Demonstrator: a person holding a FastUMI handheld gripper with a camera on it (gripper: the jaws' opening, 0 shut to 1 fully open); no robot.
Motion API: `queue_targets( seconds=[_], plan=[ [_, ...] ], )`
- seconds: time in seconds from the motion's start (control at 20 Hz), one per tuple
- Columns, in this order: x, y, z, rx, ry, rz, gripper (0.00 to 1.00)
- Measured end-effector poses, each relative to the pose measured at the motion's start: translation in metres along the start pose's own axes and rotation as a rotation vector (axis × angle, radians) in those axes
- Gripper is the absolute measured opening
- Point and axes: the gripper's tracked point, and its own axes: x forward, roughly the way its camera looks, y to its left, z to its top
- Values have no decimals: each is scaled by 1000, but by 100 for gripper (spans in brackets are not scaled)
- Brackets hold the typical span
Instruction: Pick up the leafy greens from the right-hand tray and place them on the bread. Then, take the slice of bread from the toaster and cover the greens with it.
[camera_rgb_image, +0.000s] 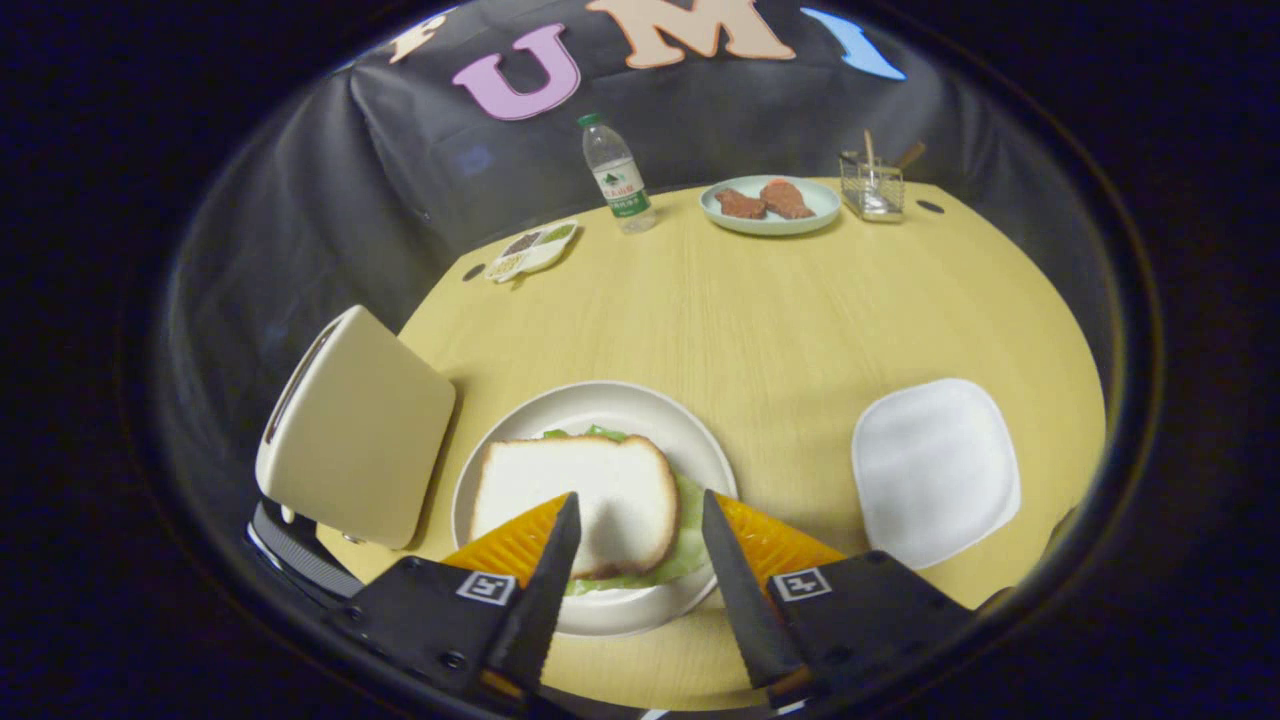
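The gripper (640, 510) hangs over the near edge of the round, pale yellow wooden table (780, 330) with its two fingers (548, 590) spread apart, gripping nothing. Between and just ahead of them sits a round white plate (590, 405), and on it a slice of white bread (585, 495) lies flat on top of the leafy greens (690, 530), whose green edges poke out along the slice's right side, its near edge and a little at its far edge. Whether another slice lies beneath the greens cannot be told. Just left of the plate, at the table's left edge, stands a cream-coloured toaster (355, 430). To the right of the plate, near the right edge, lies a white, rounded-square tray (935, 470). Along the far edge stand a clear plastic water bottle with a green cap (618, 175), a pale green plate holding two brown pieces of food (770, 203), a clear square holder with sticks (872, 185), and, further left, a small divided white dish (532, 250).
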Motion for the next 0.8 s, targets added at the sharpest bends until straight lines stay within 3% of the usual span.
queue_targets(
  seconds=[0.15,0.5,0.8],
  plan=[
    [-21,-1,26,7,-107,-6,98],
    [-112,-28,124,-48,-490,-73,99],
    [-197,-61,181,-122,-713,-189,99]
  ],
)
